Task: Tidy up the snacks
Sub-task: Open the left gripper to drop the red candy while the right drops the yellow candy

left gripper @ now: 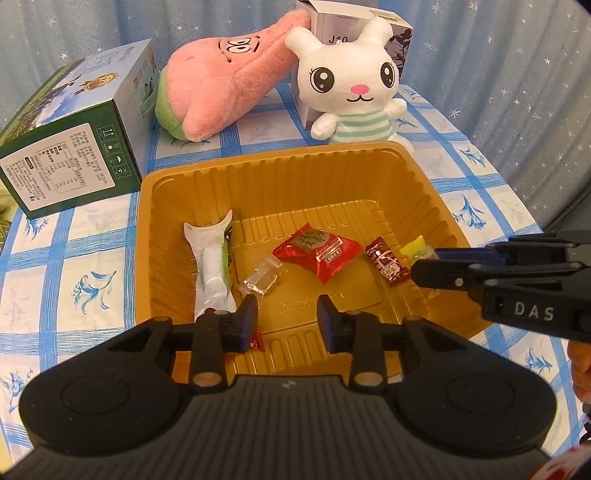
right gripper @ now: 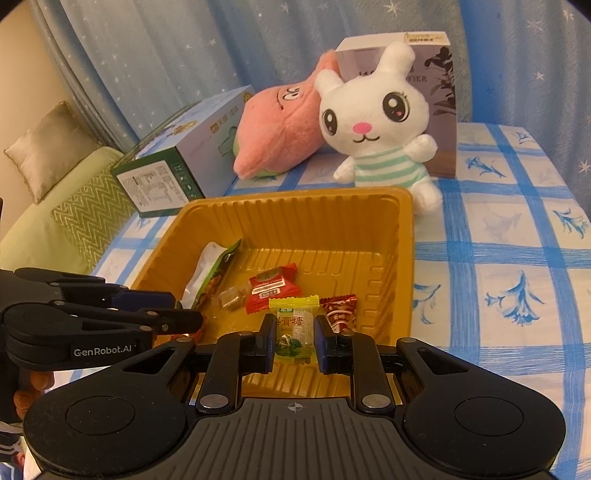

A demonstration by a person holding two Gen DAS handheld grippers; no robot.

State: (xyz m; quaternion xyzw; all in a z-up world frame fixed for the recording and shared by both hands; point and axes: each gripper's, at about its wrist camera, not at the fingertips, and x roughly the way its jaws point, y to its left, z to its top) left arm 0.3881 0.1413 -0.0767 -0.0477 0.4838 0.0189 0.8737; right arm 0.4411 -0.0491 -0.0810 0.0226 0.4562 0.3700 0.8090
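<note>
A gold plastic tray [left gripper: 258, 177] [right gripper: 295, 206] on the checked cloth holds a white-green packet [left gripper: 212, 273] [right gripper: 207, 271], a clear candy [left gripper: 260, 282] [right gripper: 231, 297], a red packet [left gripper: 317, 253] [right gripper: 271, 286], a dark red candy [left gripper: 388, 266] [right gripper: 340, 310] and a yellow candy [left gripper: 415, 251] [right gripper: 293, 325]. My left gripper [left gripper: 287, 323] is open and empty over the tray's near side, with a small red wrapper [left gripper: 256, 339] below its left finger. My right gripper [right gripper: 294, 345] stands over the tray's right side; its jaws flank the yellow candy with small gaps, so it looks open.
A green-white box [left gripper: 74, 147] [right gripper: 184, 162] lies left of the tray. A pink plush [left gripper: 221, 85] [right gripper: 277, 133] and a white bunny plush [left gripper: 351, 85] [right gripper: 376, 125] sit behind the tray, before a grey box [left gripper: 332, 22] [right gripper: 439, 110]. A green sofa [right gripper: 55, 206] is at left.
</note>
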